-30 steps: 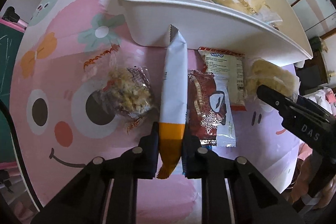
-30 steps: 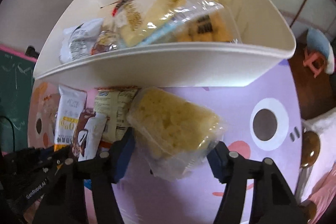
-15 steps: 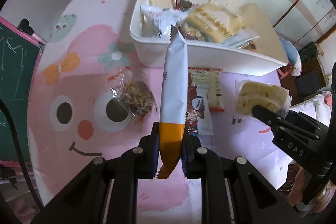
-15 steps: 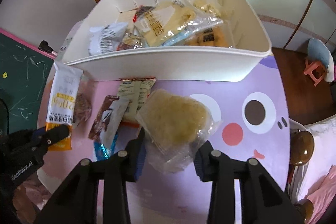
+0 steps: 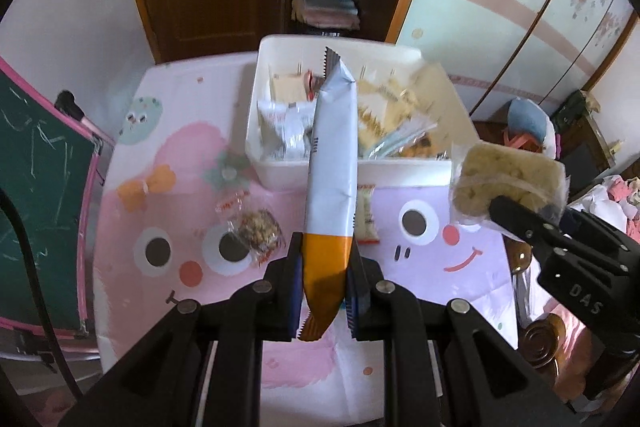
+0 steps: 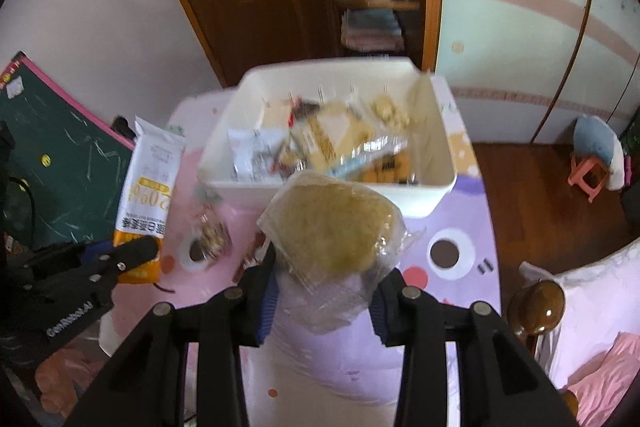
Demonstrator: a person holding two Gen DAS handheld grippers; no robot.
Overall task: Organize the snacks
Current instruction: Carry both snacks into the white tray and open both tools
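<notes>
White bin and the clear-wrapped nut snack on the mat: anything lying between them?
Left wrist view: no object lies between the nut snack and the white bin, only bare mat with its printed flower.

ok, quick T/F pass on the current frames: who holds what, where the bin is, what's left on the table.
1. The left gripper is shut on the white-and-orange snack packet. True.
2. The right gripper is open with nothing in it. False: it is shut on the clear-wrapped rice cake.
3. The white bin holds no snacks. False: several packets lie in it.
4. A clear bag of nut clusters lies on the cartoon tablecloth. True.
5. Both held snacks are inside the bin. False: both are in the air.
</notes>
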